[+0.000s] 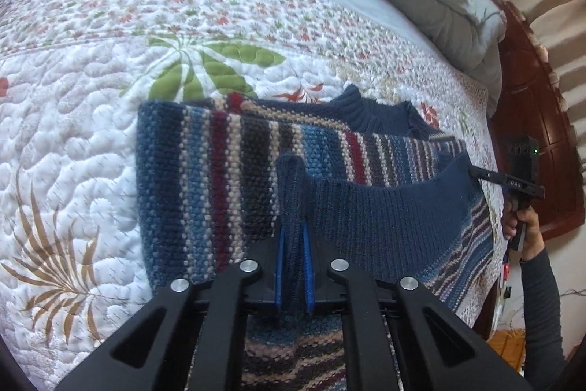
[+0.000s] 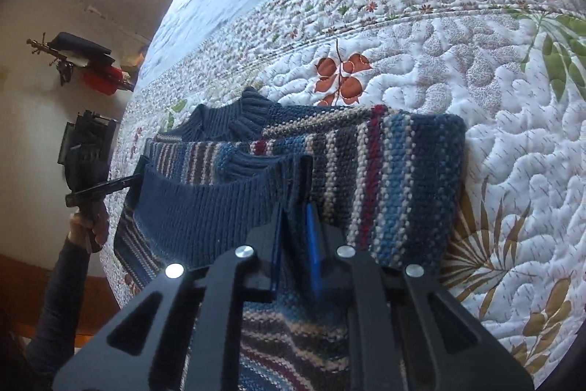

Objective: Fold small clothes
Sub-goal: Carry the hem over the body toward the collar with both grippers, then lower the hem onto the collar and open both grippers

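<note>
Between my matt black plastic claw, a coarse striped blue knitted wool sweater; beyond, a puckered white floral quilted cotton bedspread.

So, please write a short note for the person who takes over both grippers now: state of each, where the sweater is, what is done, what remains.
Left gripper: shut on the plain blue hem band of the sweater.
Right gripper: shut on the same band, further along.
Sweater: striped knit on the quilt, collar at the far side, both sleeves folded in across the body.
Done: sleeves in, hem gripped at two points.
Left: probably carry the hem toward the collar, lay it flat, release.
</note>
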Demonstrator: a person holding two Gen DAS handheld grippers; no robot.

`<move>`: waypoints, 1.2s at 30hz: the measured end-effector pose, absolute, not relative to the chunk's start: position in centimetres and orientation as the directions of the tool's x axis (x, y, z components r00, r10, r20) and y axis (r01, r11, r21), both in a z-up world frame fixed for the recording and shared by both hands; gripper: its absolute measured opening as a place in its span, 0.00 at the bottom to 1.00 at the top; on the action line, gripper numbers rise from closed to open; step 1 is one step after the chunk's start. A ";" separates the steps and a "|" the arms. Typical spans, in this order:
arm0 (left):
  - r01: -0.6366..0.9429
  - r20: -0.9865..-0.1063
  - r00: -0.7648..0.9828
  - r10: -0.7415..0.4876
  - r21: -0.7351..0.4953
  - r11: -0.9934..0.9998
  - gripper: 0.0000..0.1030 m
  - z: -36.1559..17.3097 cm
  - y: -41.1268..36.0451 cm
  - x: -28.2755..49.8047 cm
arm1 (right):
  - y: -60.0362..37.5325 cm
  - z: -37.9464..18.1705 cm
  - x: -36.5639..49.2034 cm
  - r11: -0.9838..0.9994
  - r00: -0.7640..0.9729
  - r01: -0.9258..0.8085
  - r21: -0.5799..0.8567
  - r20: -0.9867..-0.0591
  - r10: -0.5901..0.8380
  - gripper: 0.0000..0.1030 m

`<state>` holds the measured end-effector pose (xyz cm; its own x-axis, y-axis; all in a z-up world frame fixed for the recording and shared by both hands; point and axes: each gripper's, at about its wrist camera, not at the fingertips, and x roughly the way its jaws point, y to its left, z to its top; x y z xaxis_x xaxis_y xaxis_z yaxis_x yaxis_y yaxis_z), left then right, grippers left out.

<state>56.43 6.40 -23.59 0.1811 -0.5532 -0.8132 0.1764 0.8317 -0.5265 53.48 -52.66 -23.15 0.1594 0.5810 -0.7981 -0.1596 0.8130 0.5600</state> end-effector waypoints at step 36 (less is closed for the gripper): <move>0.087 -0.802 0.360 -0.477 -0.480 0.873 0.07 -20.0 6.8 64.0 | -50.6 -20.3 60.3 0.929 0.359 -0.047 0.368 -0.861 0.359 0.08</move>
